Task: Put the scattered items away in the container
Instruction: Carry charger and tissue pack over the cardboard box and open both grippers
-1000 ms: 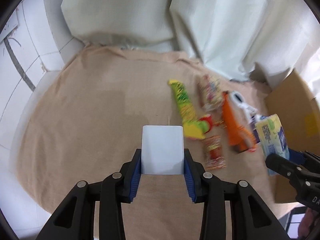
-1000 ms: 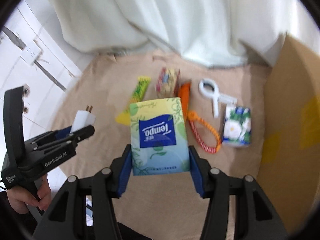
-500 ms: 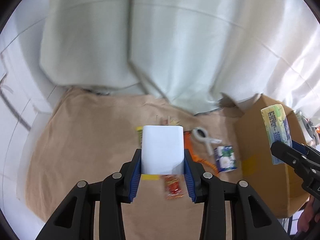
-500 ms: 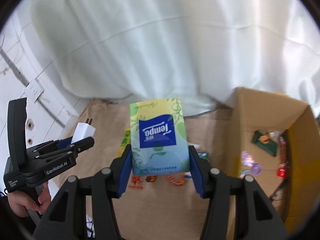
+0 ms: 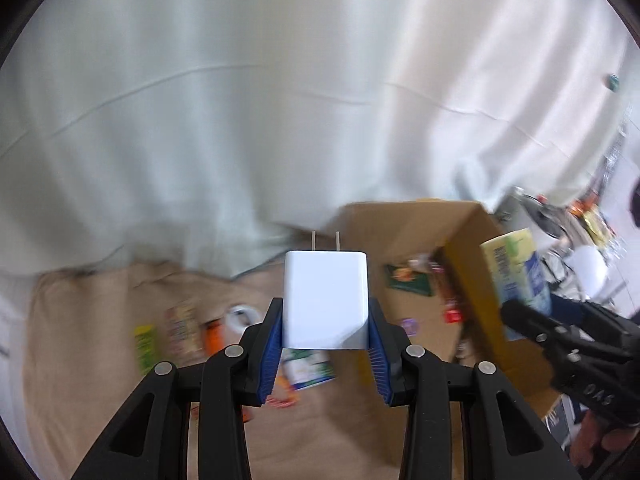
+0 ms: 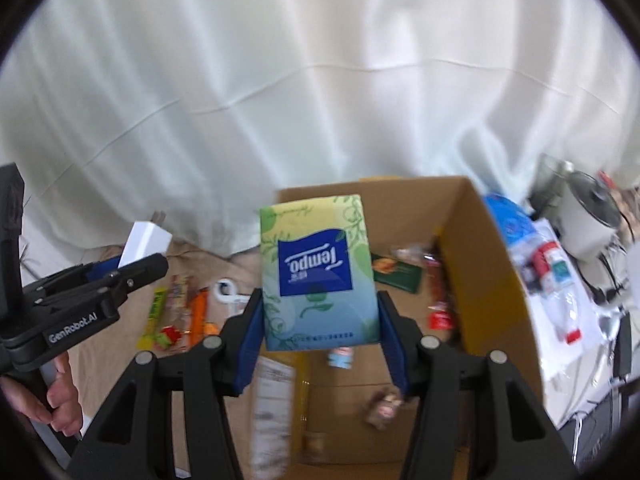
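The left gripper (image 5: pixel 326 340) is gripping a white two-pin wall charger (image 5: pixel 325 300) in its jaws. The right gripper (image 6: pixel 320 320) is clamping a green-and-blue Tempo tissue pack (image 6: pixel 318 272), holding it over the open brown cardboard box (image 6: pixel 486 264).

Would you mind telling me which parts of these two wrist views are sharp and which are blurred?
Left wrist view: the white charger in the jaws is crisp, while the cloth items and cardboard box smear with motion. Right wrist view: the tissue pack is sharp, the box contents blurred; fisheye bends both edges.
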A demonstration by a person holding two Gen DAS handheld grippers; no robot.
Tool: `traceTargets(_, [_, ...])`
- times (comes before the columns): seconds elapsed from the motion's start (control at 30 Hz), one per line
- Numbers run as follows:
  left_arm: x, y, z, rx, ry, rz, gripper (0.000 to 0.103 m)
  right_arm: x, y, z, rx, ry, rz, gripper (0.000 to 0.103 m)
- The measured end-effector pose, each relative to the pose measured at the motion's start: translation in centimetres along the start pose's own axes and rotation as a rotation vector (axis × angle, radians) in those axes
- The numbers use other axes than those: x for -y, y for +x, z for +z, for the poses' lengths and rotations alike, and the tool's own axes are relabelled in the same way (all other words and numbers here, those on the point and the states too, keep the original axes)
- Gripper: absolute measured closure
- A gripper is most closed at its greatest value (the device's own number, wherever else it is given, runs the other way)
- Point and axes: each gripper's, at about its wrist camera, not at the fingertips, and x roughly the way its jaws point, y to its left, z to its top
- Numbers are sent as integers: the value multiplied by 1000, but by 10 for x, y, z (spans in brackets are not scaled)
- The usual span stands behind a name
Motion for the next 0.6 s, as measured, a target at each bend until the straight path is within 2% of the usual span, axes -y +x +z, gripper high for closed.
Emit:
traceTargets(0.23, [62,28,8,-47,79,-97,64,40,-4,-20,-27,52,-41,45])
traceTargets(0.4, [93,54,7,-96,117,-114,64,67,1,-32,-61,92,-59,45])
traceTargets(0.6, [106,71,-1,-127,140,-126,64,79,5,-42,-97,115,-73,45])
